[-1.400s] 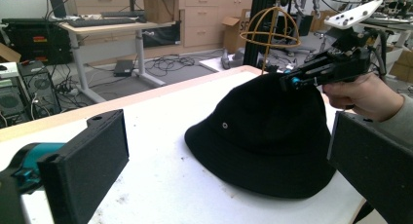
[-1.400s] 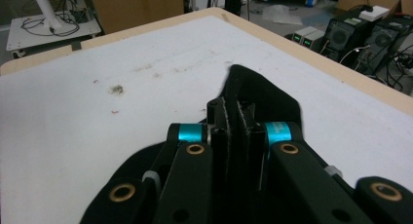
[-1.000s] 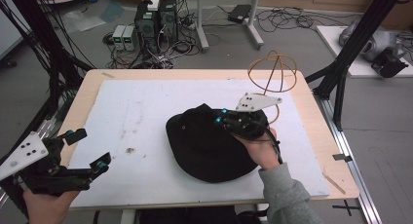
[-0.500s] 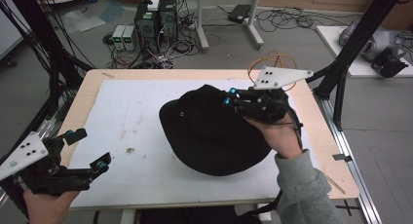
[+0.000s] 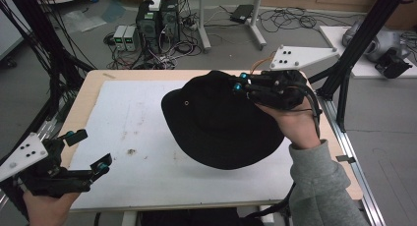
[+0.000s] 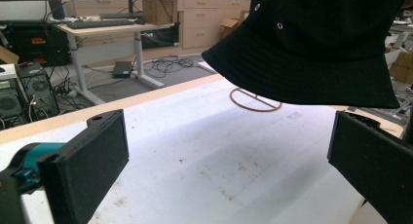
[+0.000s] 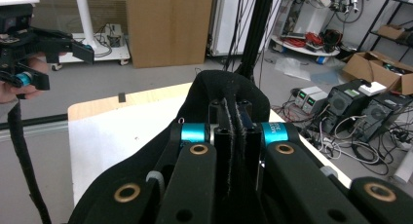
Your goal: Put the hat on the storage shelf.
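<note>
Hat (image 5: 216,123) hangs above the table (image 5: 147,152), its crown pinched in the right gripper (image 5: 239,84); a thin fold could slip free. Left gripper (image 5: 88,150), jaws apart, waits near left.

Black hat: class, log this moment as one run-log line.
right gripper: shut on black hat | hat: off white mat | left gripper: open, idle

No words, labels, brands, numbers or signs can be read anywhere in these views; any print on the gear in the background is too small and blurred to make out.
</note>
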Demonstrator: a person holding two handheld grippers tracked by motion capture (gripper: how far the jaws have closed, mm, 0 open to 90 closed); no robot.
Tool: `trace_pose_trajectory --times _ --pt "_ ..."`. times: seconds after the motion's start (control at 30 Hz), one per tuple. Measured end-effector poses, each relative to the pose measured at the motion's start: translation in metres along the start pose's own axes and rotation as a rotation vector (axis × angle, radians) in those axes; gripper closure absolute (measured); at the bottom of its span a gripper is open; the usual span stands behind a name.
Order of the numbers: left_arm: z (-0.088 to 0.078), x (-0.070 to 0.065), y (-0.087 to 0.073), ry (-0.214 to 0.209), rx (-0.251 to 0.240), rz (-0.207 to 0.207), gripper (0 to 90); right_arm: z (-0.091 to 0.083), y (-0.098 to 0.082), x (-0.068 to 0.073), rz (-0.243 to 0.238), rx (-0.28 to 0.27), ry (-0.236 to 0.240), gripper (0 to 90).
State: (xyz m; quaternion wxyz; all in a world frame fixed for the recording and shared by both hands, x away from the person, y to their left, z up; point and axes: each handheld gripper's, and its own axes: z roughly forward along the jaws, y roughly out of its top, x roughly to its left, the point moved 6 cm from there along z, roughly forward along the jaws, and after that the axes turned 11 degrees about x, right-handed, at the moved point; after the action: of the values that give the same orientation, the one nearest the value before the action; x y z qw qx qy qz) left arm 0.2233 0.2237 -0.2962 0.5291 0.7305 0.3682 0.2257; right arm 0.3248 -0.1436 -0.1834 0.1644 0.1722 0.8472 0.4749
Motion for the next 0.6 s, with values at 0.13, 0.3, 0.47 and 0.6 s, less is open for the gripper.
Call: trace_pose_trajectory --times 0.13,0.3,0.47,0.6 --pt "0.001 -0.001 0.0 -0.001 0.002 0.0 1.7 0.0 0.0 -0.003 0.001 0.007 0.009 88.7" --pt "0.003 0.0 -0.001 -0.002 0.006 0.0 1.7 0.0 0.001 -0.007 0.007 0.007 0.03 88.7" --pt "0.004 0.0 -0.002 -0.004 0.009 -0.004 1.7 -0.003 0.007 -0.012 0.011 0.011 0.024 88.7" --pt "0.004 0.0 -0.001 -0.007 0.007 -0.003 1.7 -0.008 0.02 -0.017 -0.002 0.006 0.01 88.7"
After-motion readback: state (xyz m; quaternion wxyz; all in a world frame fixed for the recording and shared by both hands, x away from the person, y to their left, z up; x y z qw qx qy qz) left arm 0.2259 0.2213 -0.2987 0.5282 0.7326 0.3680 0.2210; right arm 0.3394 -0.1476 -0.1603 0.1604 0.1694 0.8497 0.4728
